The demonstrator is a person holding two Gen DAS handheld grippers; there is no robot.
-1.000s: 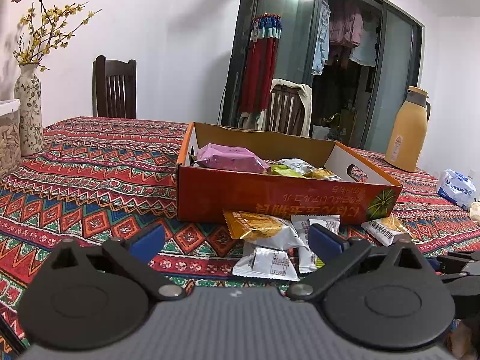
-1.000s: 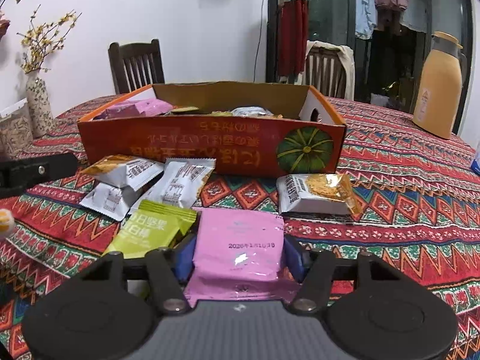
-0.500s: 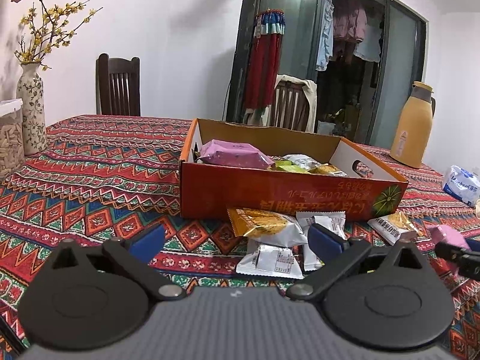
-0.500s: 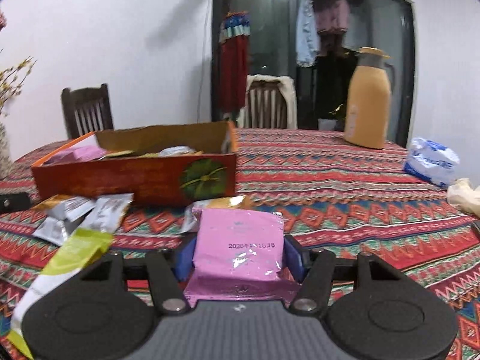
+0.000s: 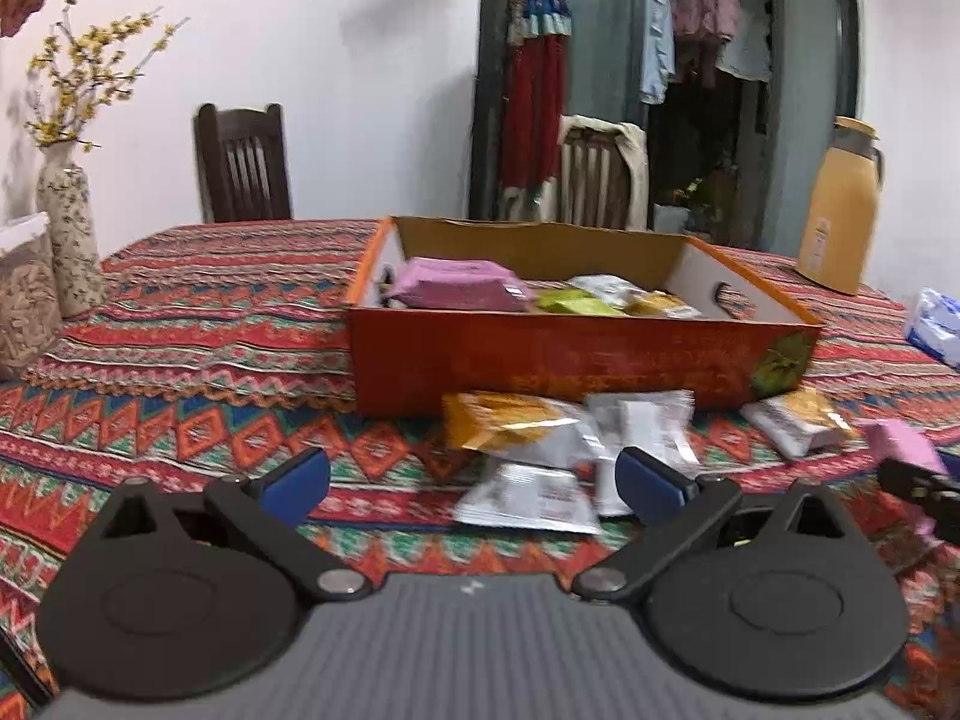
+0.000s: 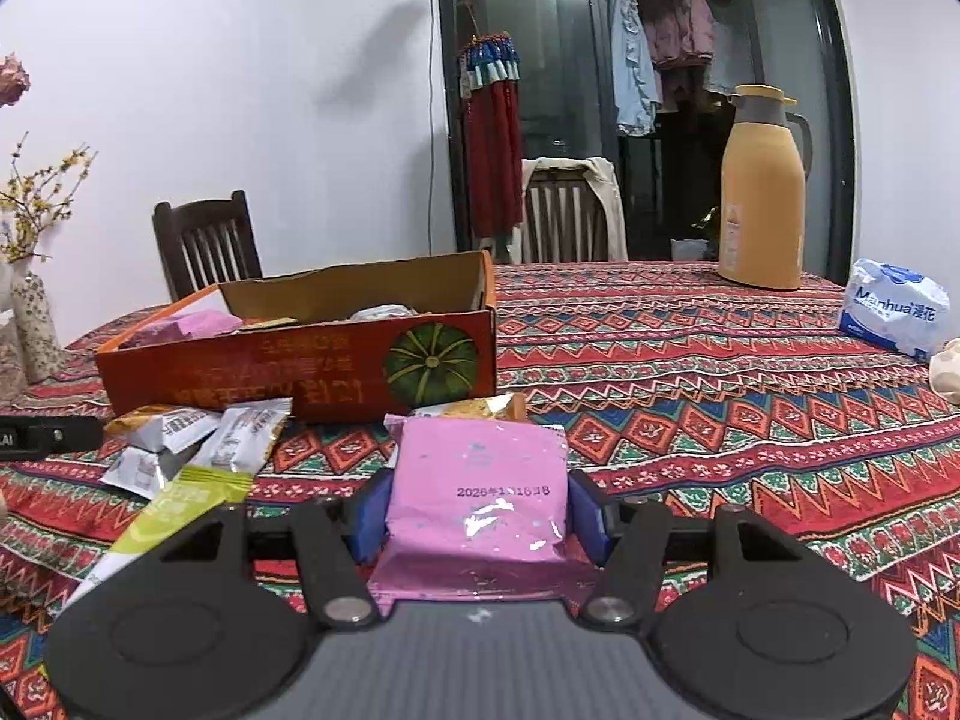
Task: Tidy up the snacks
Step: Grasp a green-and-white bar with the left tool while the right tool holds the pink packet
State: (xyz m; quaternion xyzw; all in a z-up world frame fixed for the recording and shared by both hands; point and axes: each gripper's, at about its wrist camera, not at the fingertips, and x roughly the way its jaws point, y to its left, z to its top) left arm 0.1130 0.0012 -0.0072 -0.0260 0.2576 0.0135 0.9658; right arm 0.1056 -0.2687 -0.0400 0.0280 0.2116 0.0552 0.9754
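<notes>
My right gripper (image 6: 477, 513) is shut on a pink snack packet (image 6: 477, 492), lifted above the patterned tablecloth. That packet (image 5: 900, 441) and gripper show at the right edge of the left wrist view. An orange cardboard box (image 5: 570, 354) (image 6: 300, 372) holds a pink packet (image 5: 459, 291), a green one (image 5: 570, 303) and other packets. Loose silver and gold packets (image 5: 528, 426) (image 6: 180, 420) lie in front of the box, with a green packet (image 6: 180, 504) nearer me. My left gripper (image 5: 474, 477) hovers open and empty before the loose packets.
A tan thermos jug (image 6: 762, 192) (image 5: 840, 210) and a white tissue pack (image 6: 894, 306) stand on the right of the table. A vase with yellow flowers (image 5: 69, 240) and a clear container (image 5: 24, 294) sit at the left. Wooden chairs (image 5: 243, 162) line the far side.
The right gripper has swung to the right with the pink packet, so the box now sits left in its view. The left gripper barely shifted and stays open.
</notes>
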